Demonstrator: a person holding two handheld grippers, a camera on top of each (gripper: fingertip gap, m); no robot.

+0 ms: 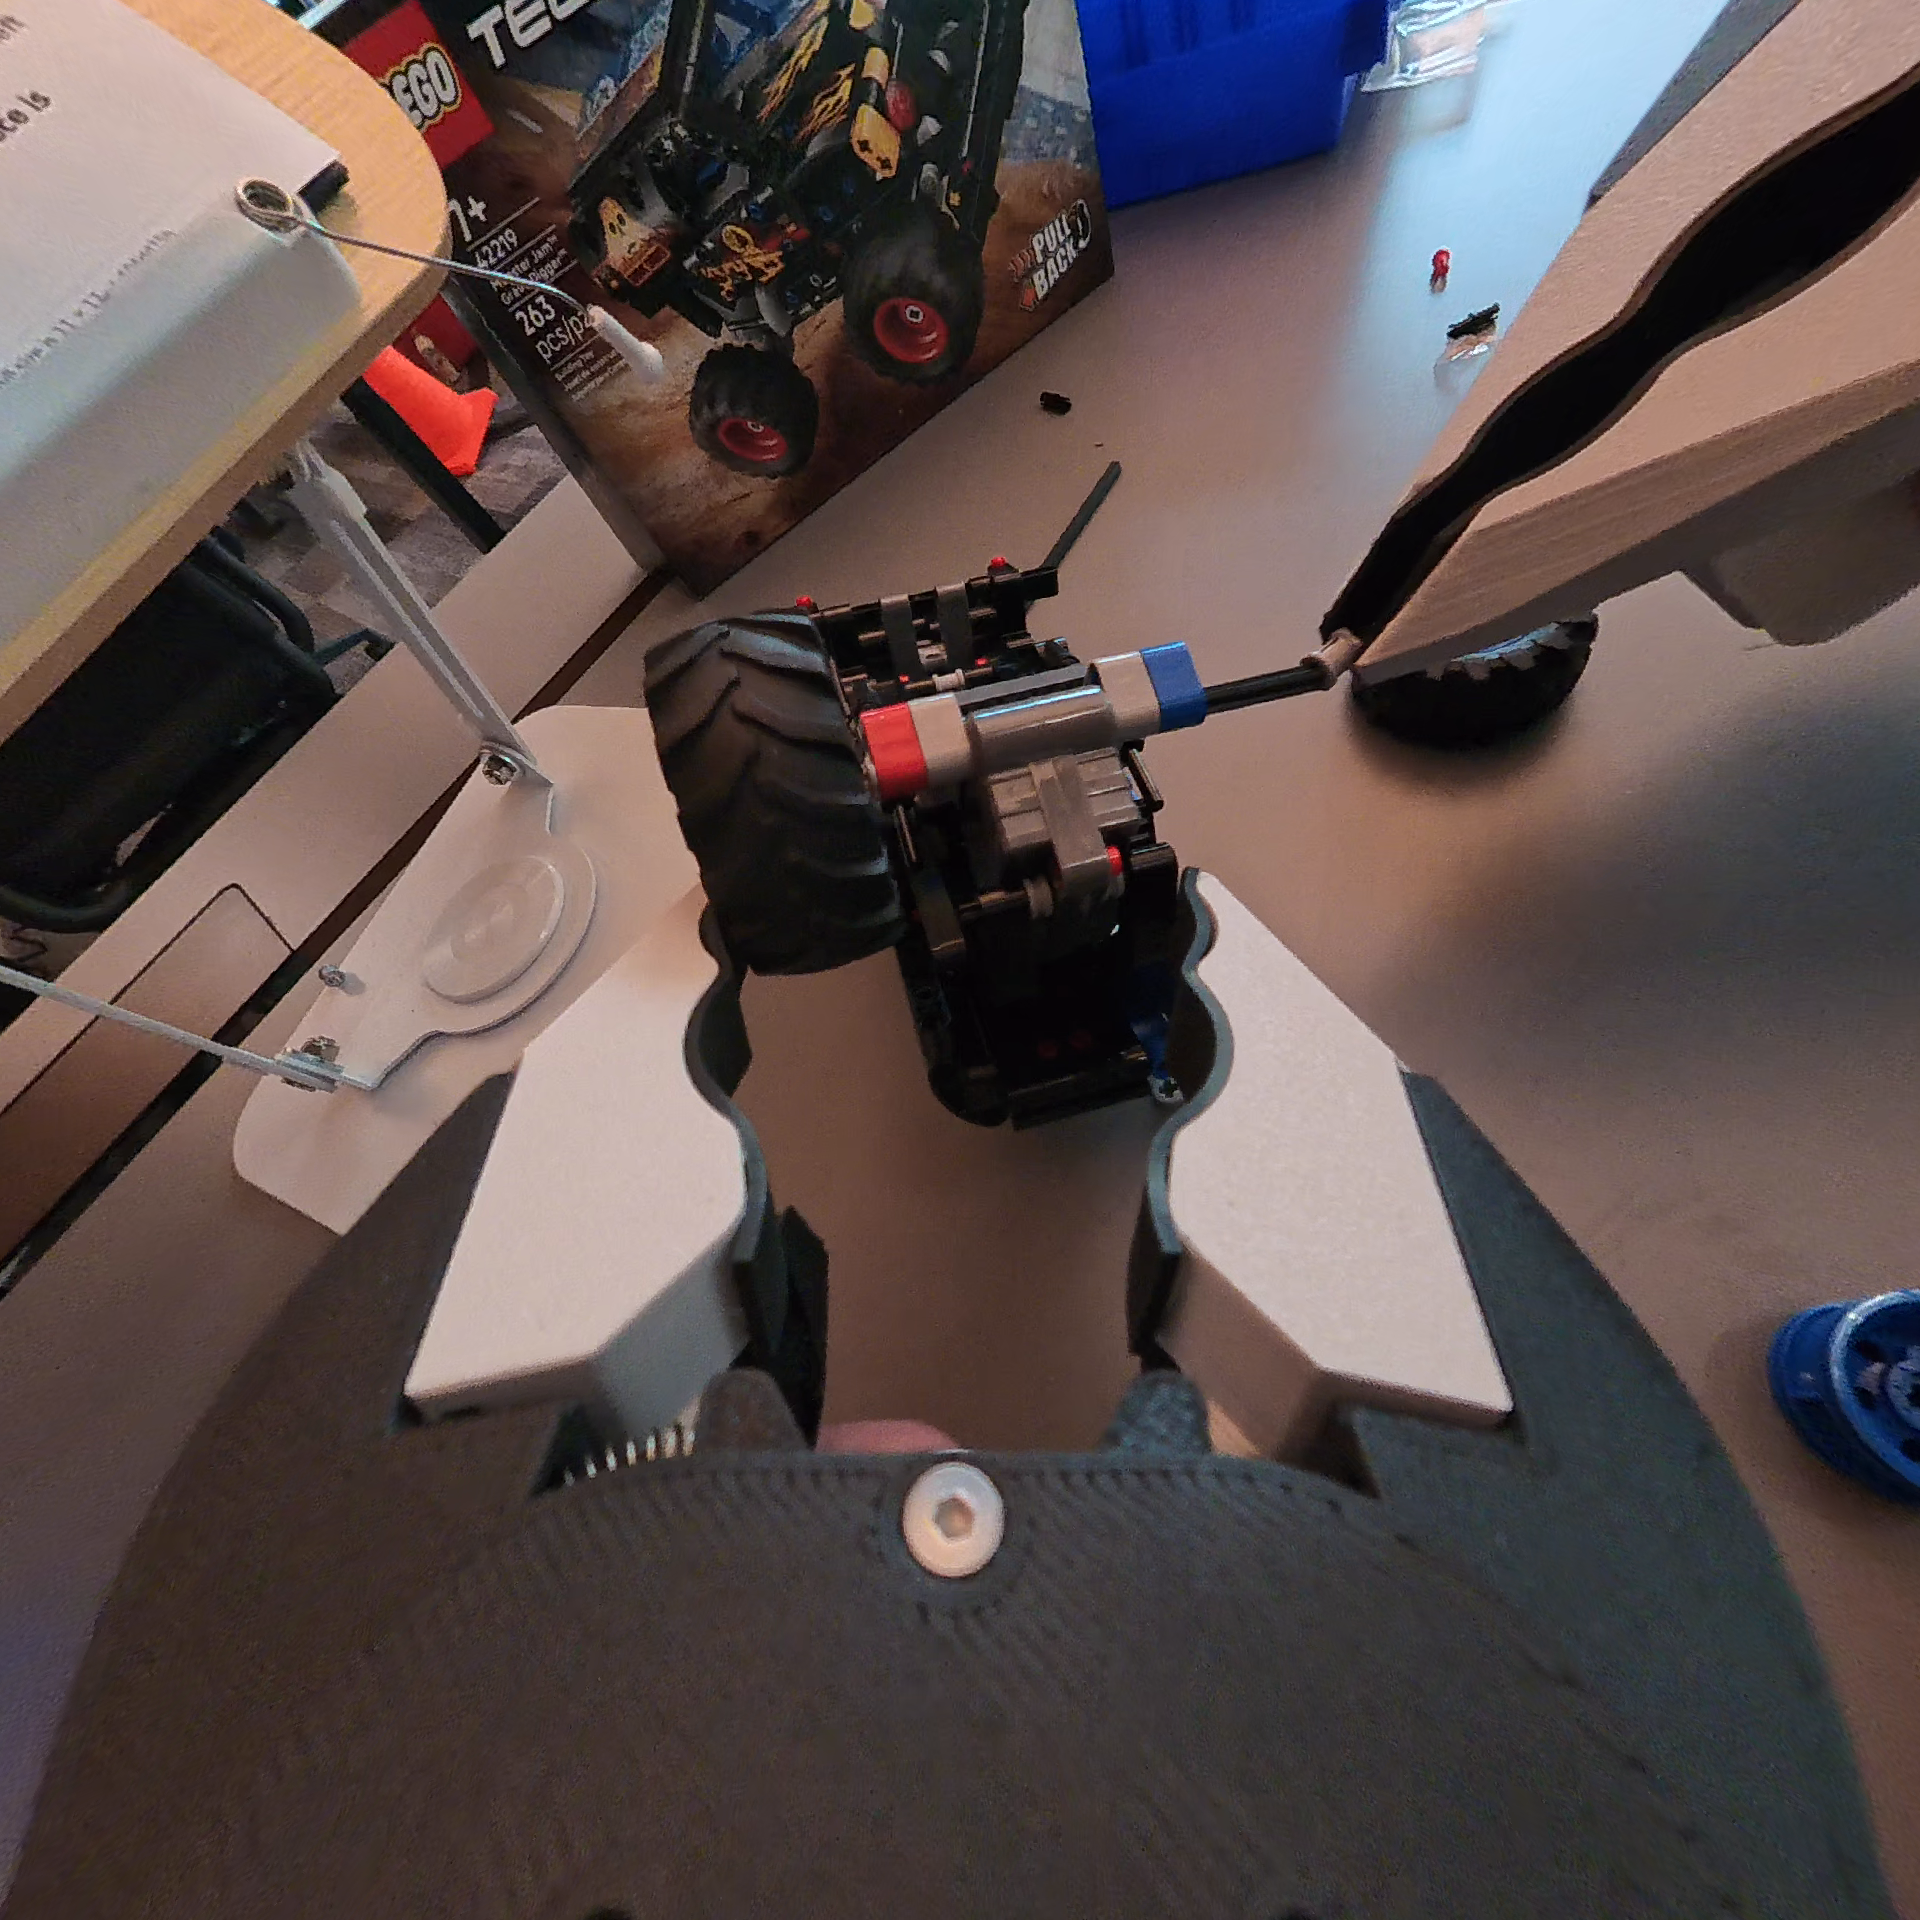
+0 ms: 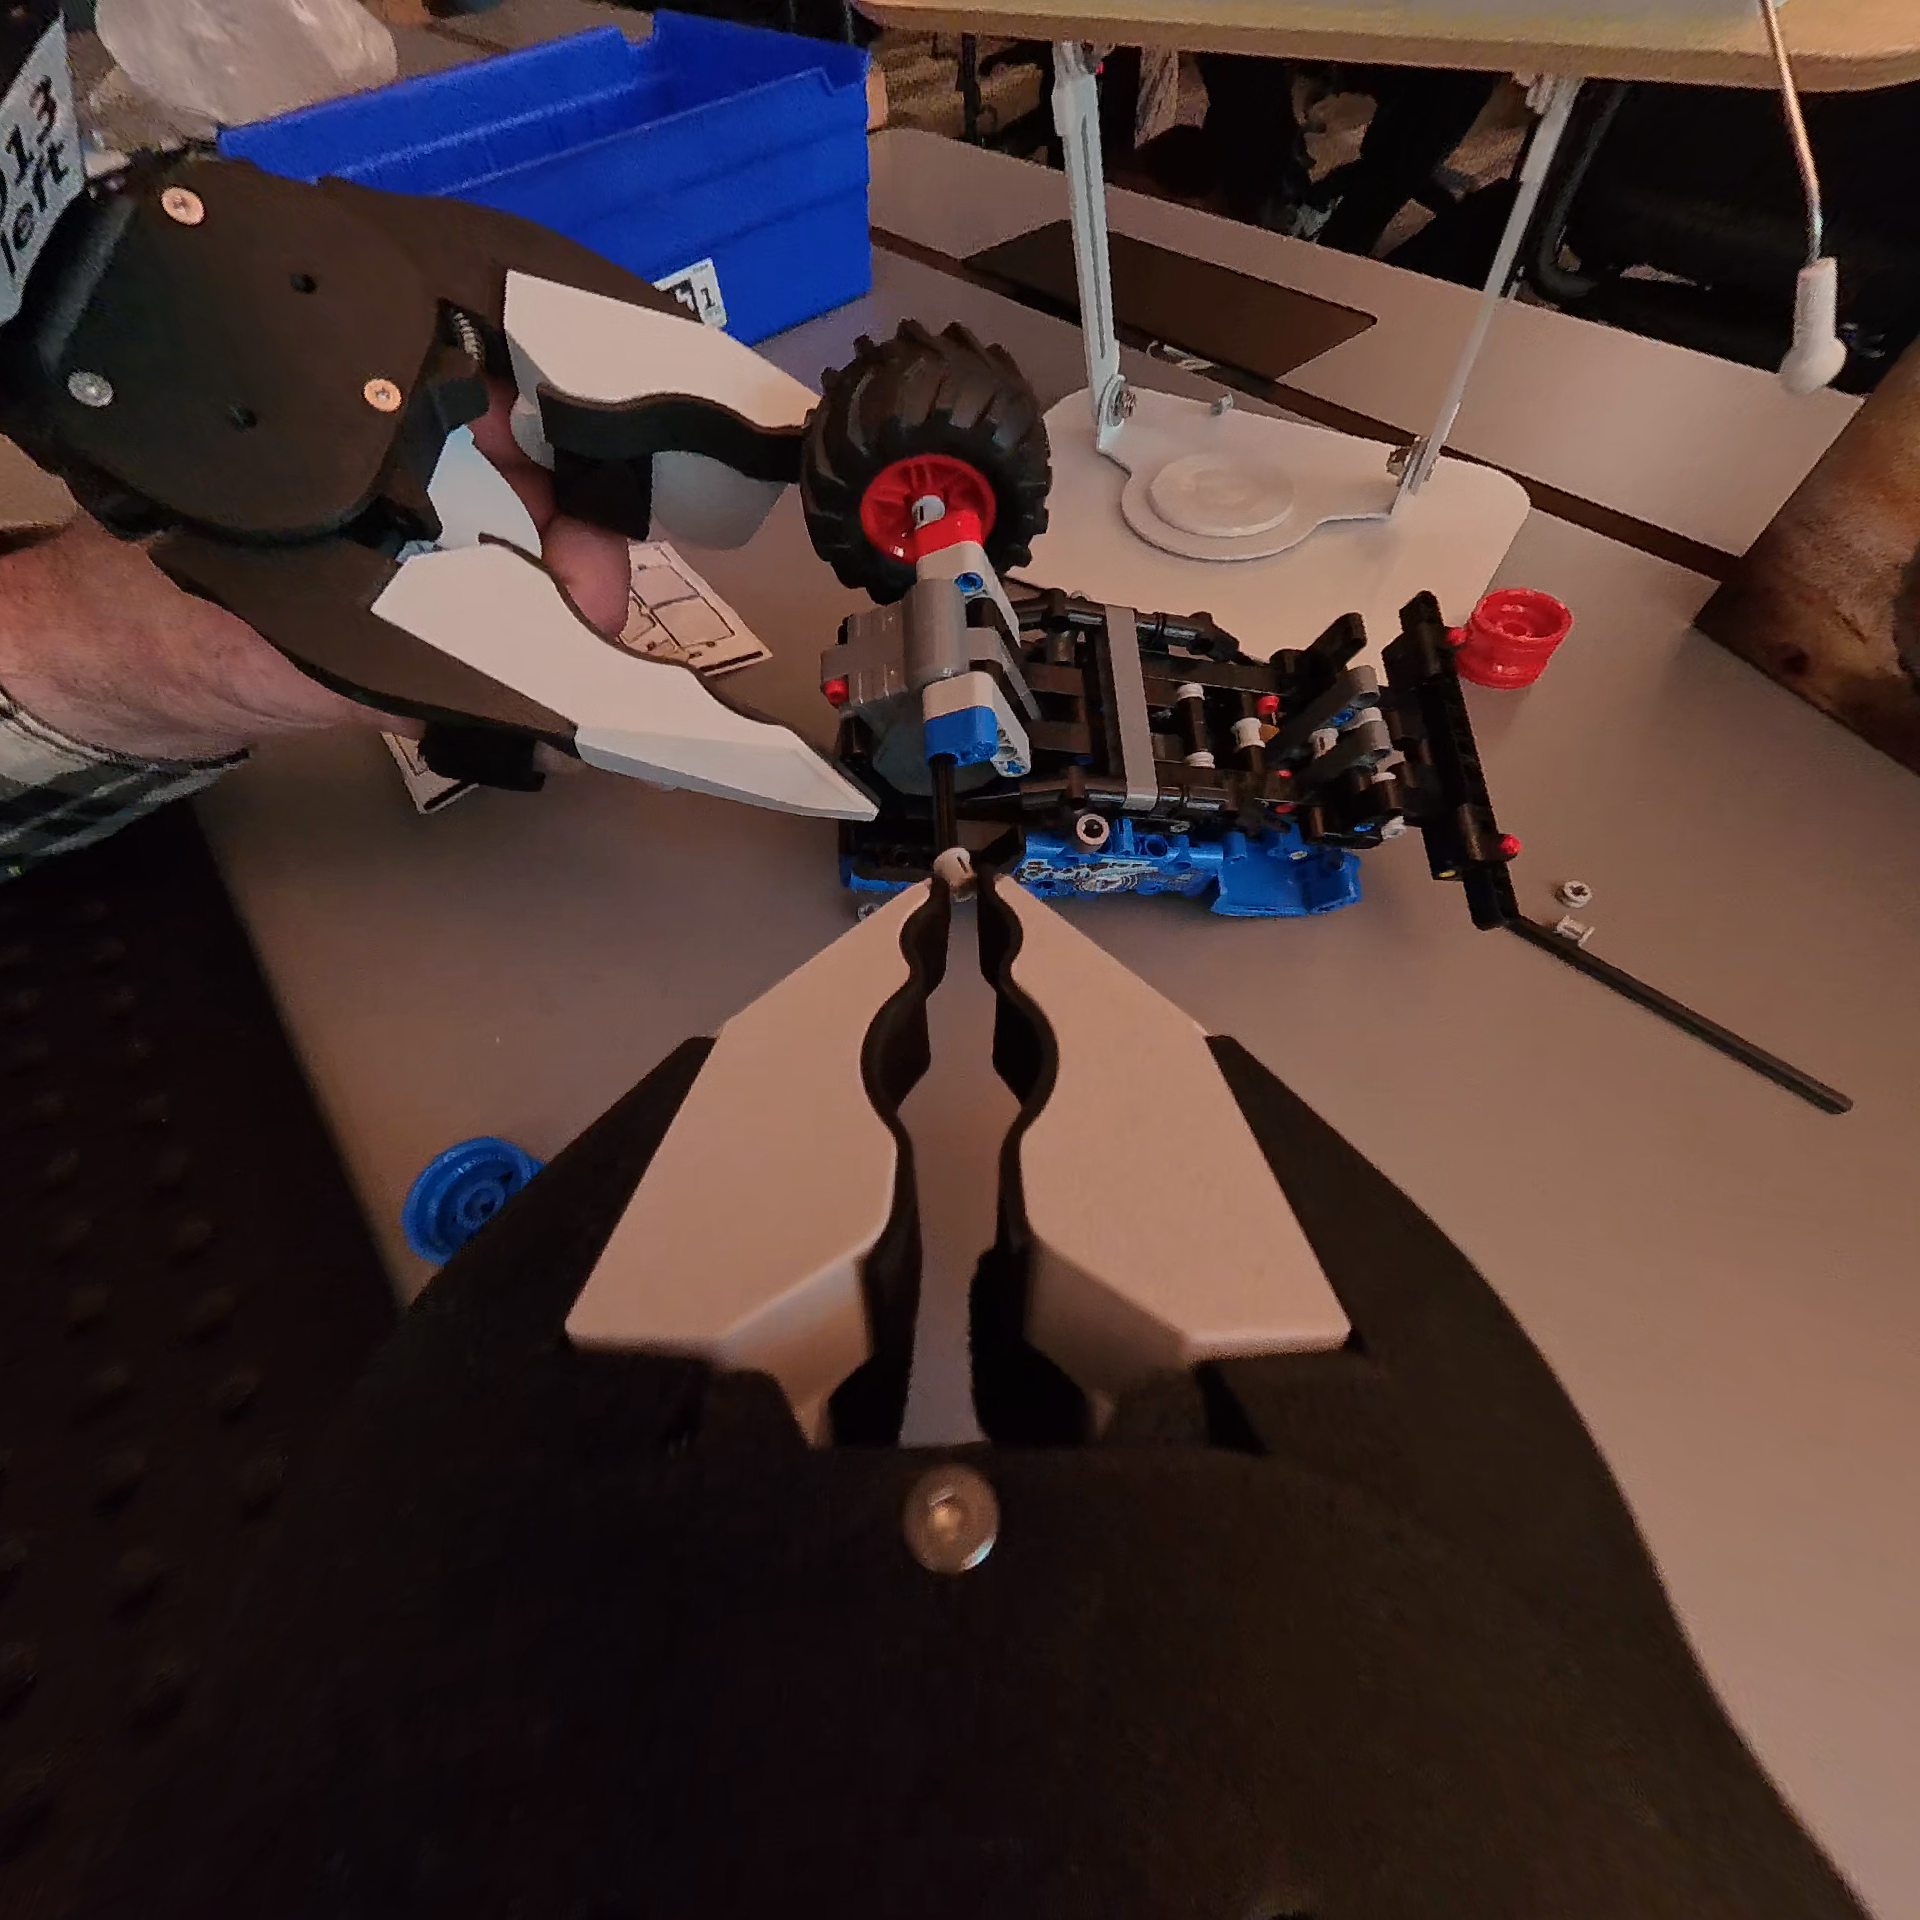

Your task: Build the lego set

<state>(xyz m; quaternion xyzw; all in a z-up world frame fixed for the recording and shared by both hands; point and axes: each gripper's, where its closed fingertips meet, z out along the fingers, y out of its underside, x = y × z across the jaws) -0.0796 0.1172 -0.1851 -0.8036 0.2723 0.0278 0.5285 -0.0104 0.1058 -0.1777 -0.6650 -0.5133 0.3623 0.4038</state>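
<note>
The chassis [image 2: 1122, 727] lies on its side on the surface [image 2: 1351, 1195], one black tyre with a red hub [image 2: 928, 488] fitted at the far end of its axle [image 2: 943, 800]. The right hand-held gripper [image 2: 961, 883] is pressed together, pinching the small pale bush [image 2: 956, 864] on the near end of that axle. The left hand-held gripper [image 2: 831, 634] is spread wide around the chassis end by the tyre; whether its fingers touch the model I cannot tell. Only the right wrist view shows the blue panel [image 2: 1164, 873] under the chassis, a loose red hub [image 2: 1515, 636] beyond its far end, a long black rod [image 2: 1683, 1023] and two tiny pale parts [image 2: 1575, 906] near it, and an instruction sheet [image 2: 686, 613] behind the left gripper. Only the left wrist view shows the set's box [image 1: 790, 260] standing behind the chassis, a spare tyre [image 1: 1475, 681] under the right gripper, and small black and red bits [image 1: 1455, 301] beyond. A blue bin [image 2: 623, 156] sits behind the chassis; its contents are hidden. A blue hub [image 2: 473, 1195] lies well apart from the chassis, and a white stand [image 2: 1299, 488] rises behind it.
</note>
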